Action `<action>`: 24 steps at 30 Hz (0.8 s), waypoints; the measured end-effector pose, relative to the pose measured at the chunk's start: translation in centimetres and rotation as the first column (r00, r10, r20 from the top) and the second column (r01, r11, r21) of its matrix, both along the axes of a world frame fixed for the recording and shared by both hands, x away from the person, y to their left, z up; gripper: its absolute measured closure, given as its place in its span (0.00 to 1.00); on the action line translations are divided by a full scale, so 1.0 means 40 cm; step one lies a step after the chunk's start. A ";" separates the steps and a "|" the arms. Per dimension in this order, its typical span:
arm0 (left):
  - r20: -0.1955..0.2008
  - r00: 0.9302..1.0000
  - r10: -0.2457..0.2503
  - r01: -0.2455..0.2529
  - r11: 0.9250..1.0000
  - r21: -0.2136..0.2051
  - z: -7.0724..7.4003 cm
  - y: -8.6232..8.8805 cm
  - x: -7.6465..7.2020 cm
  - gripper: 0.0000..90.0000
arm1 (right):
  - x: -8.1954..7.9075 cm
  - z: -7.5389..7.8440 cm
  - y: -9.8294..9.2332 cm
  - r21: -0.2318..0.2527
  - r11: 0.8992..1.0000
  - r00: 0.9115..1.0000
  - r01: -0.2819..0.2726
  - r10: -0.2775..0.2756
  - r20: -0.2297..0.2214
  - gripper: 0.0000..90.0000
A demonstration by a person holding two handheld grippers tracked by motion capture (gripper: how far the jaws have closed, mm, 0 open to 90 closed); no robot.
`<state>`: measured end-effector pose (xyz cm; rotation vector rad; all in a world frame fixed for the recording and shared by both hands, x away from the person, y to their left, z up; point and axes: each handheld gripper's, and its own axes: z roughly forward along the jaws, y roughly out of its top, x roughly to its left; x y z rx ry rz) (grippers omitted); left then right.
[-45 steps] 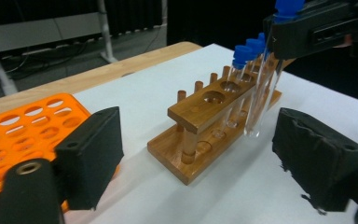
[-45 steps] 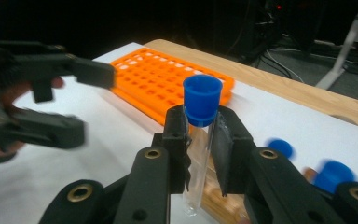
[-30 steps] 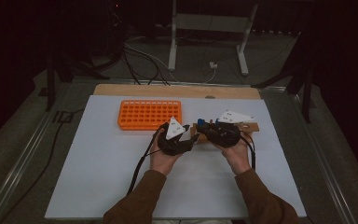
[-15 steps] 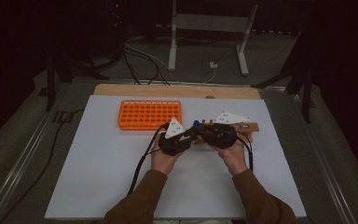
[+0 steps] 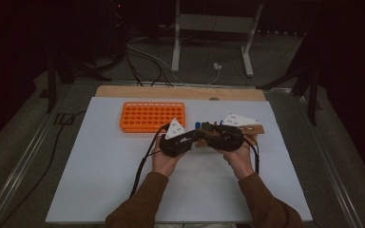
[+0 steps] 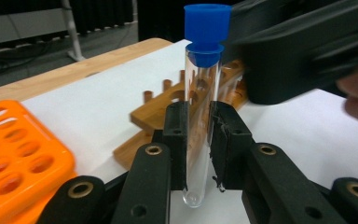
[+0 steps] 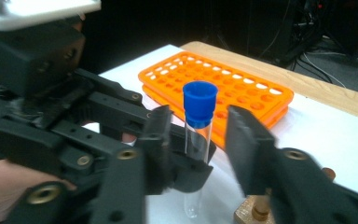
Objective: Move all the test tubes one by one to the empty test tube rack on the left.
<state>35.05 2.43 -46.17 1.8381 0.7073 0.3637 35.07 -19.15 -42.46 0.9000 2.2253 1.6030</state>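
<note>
A clear test tube [image 6: 199, 107] with a blue cap [image 6: 206, 28] stands upright between the pads of my left gripper [image 6: 199, 122], which is shut on its lower half. In the right gripper view the same tube [image 7: 196, 140] stands between the jaws of my right gripper [image 7: 200, 128]. Those jaws have just been opening, and a gap shows beside the glass. In the high view both grippers meet tip to tip over the mat, left [image 5: 192, 137] and right [image 5: 208, 131], with the blue cap [image 5: 197, 125] between them.
An orange tube rack [image 5: 153, 116] with several empty holes lies on the white mat [image 5: 100, 180] left of the hands. A wooden peg rack [image 5: 253, 129] sits just behind the right gripper. A wooden board [image 5: 180, 91] edges the mat's far side.
Both hands have stayed close together over the mat. The blue cap has shifted slightly left, towards the left gripper. The high view is too small to show the jaws moving.
</note>
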 end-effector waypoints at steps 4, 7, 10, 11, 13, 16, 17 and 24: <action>0.005 0.999 0.032 -0.032 0.999 -0.006 0.006 0.024 0.010 0.87 | -0.009 0.002 -0.014 0.010 1.000 1.000 0.008 -0.008 0.011 0.43; 0.010 0.998 0.059 -0.058 0.998 -0.022 0.013 0.045 0.020 0.87 | -0.017 -0.002 -0.030 0.021 0.999 0.999 0.025 -0.026 0.024 0.32; 0.017 0.997 0.081 -0.081 0.996 -0.027 0.018 0.067 0.030 0.87 | -0.025 -0.012 -0.052 0.037 0.998 0.999 0.047 -0.047 0.009 0.23; 0.017 0.996 0.091 -0.090 0.995 -0.031 0.019 0.074 0.034 0.87 | -0.025 -0.012 -0.052 0.037 0.998 0.999 0.047 -0.047 0.009 0.23; 0.018 0.994 0.110 -0.109 0.993 -0.042 0.022 0.087 0.044 0.87 | -0.033 -0.019 -0.071 0.041 0.997 0.998 0.067 -0.067 0.007 0.17; 0.015 0.990 0.137 -0.136 0.989 -0.057 0.025 0.099 0.059 0.87 | -0.042 -0.022 -0.090 0.041 0.995 0.996 0.088 -0.088 -0.009 0.11; 0.015 0.989 0.145 -0.144 0.988 -0.060 0.027 0.101 0.063 0.87 | -0.045 -0.023 -0.095 0.035 0.996 0.996 0.086 -0.086 -0.010 0.09; 0.039 0.981 0.188 -0.185 0.980 -0.079 0.031 0.110 0.091 0.87 | -0.065 -0.049 -0.113 0.022 0.995 0.996 0.092 -0.092 -0.019 0.01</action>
